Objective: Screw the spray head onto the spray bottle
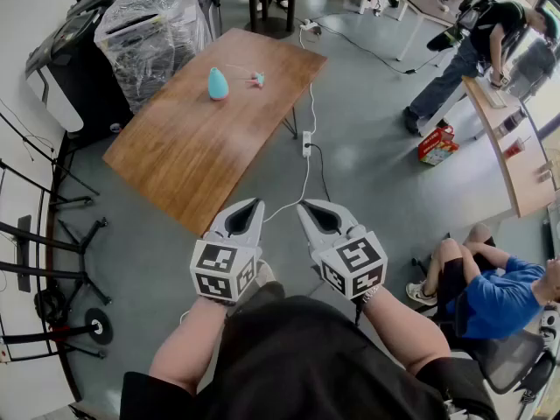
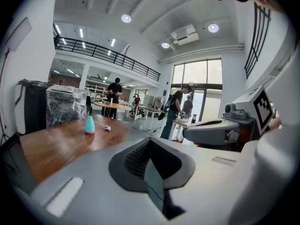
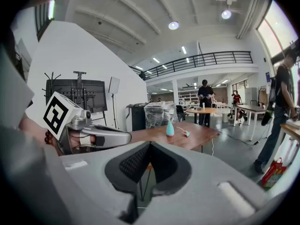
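A teal spray bottle [image 1: 217, 84] stands on the far part of a brown wooden table [image 1: 188, 151]. The spray head [image 1: 256, 79] with its thin tube lies just right of it. Both grippers hang side by side over the grey floor, well short of the table's near corner. My left gripper [image 1: 256, 203] is shut with nothing in it, and so is my right gripper [image 1: 303, 206]. The left gripper view shows the bottle [image 2: 89, 125] and spray head [image 2: 107, 128] far off beyond the shut jaws. In the right gripper view the bottle [image 3: 170, 129] and head [image 3: 186, 133] are equally distant.
A white power strip [image 1: 306, 143] with cables lies on the floor right of the table. A plastic-wrapped machine [image 1: 153, 20] stands behind the table, black stands [image 1: 52, 261] at left. A seated person in blue [image 1: 490, 291] is at right, another person [image 1: 472, 46] stands by a desk.
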Demonstrator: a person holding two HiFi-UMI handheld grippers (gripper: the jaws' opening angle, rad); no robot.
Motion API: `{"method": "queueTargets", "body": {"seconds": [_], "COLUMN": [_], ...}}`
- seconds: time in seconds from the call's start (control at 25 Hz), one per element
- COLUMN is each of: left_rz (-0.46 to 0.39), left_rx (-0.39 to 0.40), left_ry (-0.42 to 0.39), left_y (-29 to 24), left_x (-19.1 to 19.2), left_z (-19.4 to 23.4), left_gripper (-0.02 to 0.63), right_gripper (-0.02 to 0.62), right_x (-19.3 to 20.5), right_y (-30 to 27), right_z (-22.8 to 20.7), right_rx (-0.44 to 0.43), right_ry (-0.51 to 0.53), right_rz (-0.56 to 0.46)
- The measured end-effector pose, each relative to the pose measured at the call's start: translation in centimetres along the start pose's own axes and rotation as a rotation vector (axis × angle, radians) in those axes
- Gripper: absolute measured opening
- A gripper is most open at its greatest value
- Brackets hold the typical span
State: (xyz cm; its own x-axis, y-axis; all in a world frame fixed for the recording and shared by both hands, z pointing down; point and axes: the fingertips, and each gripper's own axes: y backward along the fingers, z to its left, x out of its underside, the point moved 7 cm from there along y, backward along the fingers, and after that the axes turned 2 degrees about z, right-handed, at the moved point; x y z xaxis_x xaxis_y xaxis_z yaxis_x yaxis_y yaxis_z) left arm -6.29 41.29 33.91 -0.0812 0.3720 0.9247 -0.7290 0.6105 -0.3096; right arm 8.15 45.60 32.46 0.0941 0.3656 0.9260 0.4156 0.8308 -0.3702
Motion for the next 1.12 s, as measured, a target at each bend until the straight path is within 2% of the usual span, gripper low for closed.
{"method": "queueTargets", "body": {"seconds": [0.2, 0.4, 0.76, 0.84, 1.12], "left_rz": [0.01, 0.021, 0.048, 0.052, 0.083], "left_rx": [0.003, -0.005, -0.017, -0.015, -0.044], "left_ry": [-0.002, -0.027, -0.053, -0.048, -0.001], "left_y": [-2.9, -4.8, -8.4, -9.6, -16.9], "left_x": [-2.1, -3.8, -5.5, -5.7, -6.0], "left_z": [5.1, 8.2, 11.1, 11.9, 15.0], "left_gripper": [0.017, 0.017, 0.018, 0.035, 0.049], "right_gripper": [-0.008, -0.008, -0.008, -0.008, -0.008], "right_x": [-2.7, -4.5, -6.3, -6.3, -6.5], "right_y": [-6.0, -10.2, -15.1, -16.2, -20.9], "right_z": [-1.7, -3.0, -5.7, -6.5, -12.1], "right_rx": [-0.006, -0.021, -0.048, -0.053, -0.078], "right_ry": [0.009, 0.024, 0.026, 0.027, 0.022], "right_rz": [0.011, 0.029, 0.037, 0.044, 0.075]}}
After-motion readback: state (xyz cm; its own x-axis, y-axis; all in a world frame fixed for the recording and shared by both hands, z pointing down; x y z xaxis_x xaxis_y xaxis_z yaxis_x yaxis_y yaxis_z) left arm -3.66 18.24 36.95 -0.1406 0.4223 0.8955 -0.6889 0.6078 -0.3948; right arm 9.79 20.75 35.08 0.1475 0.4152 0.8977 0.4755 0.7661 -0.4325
